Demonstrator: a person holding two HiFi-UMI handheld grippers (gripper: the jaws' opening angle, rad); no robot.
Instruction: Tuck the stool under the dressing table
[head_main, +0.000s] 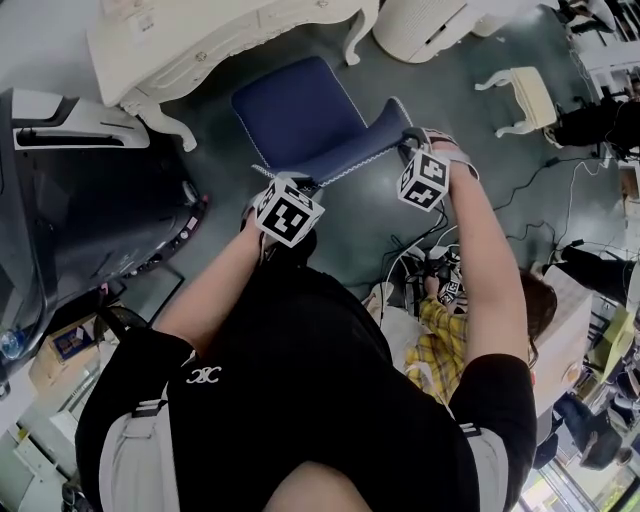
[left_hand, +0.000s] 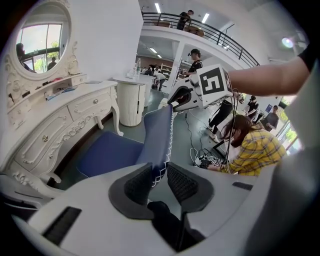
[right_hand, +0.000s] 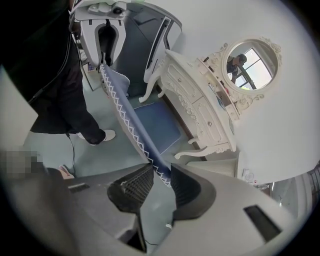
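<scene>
The stool has a blue seat (head_main: 300, 110) and a thin blue backrest (head_main: 370, 150) with white zigzag trim. It stands on the grey floor just in front of the white carved dressing table (head_main: 200, 40). My left gripper (head_main: 300, 185) is shut on the near end of the backrest's top edge, and the trim (left_hand: 159, 135) runs down between its pads (left_hand: 137, 182). My right gripper (head_main: 408, 142) grips the other end of the same edge (right_hand: 127, 120), which sits pinched between its pads (right_hand: 186, 187). The seat (right_hand: 152, 125) lies before the table's legs (right_hand: 200, 100).
A black exercise machine (head_main: 60, 230) fills the left. A small white stool (head_main: 525, 100) and a round white cabinet (head_main: 430, 25) stand at the back right. A person in a yellow plaid shirt (head_main: 440, 340) crouches by cables (head_main: 420, 260) at my right.
</scene>
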